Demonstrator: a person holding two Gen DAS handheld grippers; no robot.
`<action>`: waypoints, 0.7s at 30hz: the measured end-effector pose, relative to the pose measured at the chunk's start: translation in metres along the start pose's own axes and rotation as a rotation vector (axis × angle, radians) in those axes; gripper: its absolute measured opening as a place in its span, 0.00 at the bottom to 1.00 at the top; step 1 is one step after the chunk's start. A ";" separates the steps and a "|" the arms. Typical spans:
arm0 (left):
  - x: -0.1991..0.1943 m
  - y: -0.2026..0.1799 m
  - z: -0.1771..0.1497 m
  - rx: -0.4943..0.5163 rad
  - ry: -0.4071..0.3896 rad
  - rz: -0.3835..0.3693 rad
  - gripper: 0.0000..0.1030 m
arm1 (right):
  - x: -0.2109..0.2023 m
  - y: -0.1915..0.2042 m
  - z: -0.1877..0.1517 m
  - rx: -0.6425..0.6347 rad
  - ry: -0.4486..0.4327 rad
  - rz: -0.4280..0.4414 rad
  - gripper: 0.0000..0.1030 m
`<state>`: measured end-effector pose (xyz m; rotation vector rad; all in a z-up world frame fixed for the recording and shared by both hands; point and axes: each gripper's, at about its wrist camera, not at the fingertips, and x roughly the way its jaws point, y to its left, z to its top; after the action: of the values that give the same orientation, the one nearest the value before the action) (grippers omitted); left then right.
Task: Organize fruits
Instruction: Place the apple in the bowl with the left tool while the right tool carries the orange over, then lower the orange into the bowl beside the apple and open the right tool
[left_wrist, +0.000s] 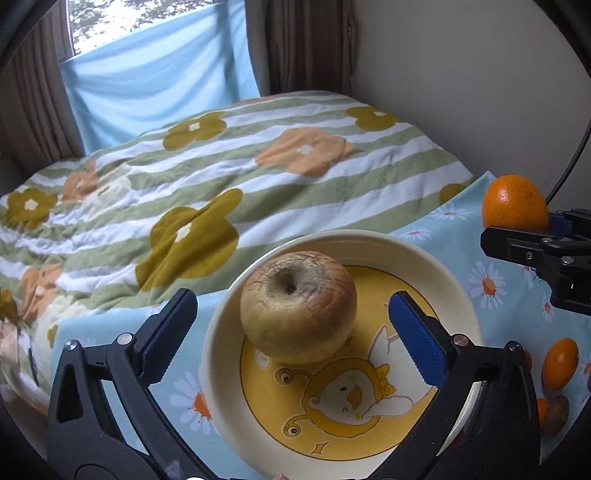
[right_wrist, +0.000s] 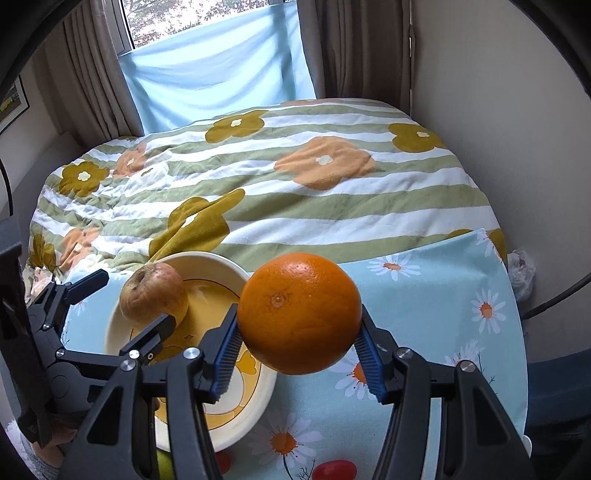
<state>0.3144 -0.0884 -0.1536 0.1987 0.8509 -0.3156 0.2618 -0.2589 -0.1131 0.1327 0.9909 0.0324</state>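
Right wrist: smooth round orange (right_wrist: 299, 314)

A wrinkled yellowish apple (left_wrist: 298, 306) sits dimple-up inside the cream bowl (left_wrist: 221, 332) toward its far rim, while a big glossy orange (right_wrist: 299, 313) hangs clamped above the daisy cloth (right_wrist: 443, 295) beside the bowl's near-right rim.
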 end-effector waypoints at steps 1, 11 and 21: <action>-0.002 0.002 0.000 -0.005 0.001 0.003 1.00 | -0.001 0.001 0.000 -0.002 -0.001 0.000 0.52; -0.028 0.028 -0.018 -0.061 0.047 0.023 1.00 | 0.005 0.017 0.007 -0.079 0.027 0.069 0.52; -0.045 0.045 -0.039 -0.105 0.070 0.070 1.00 | 0.036 0.045 0.004 -0.203 0.087 0.145 0.52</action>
<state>0.2750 -0.0258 -0.1419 0.1422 0.9247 -0.1985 0.2862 -0.2115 -0.1350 0.0164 1.0572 0.2731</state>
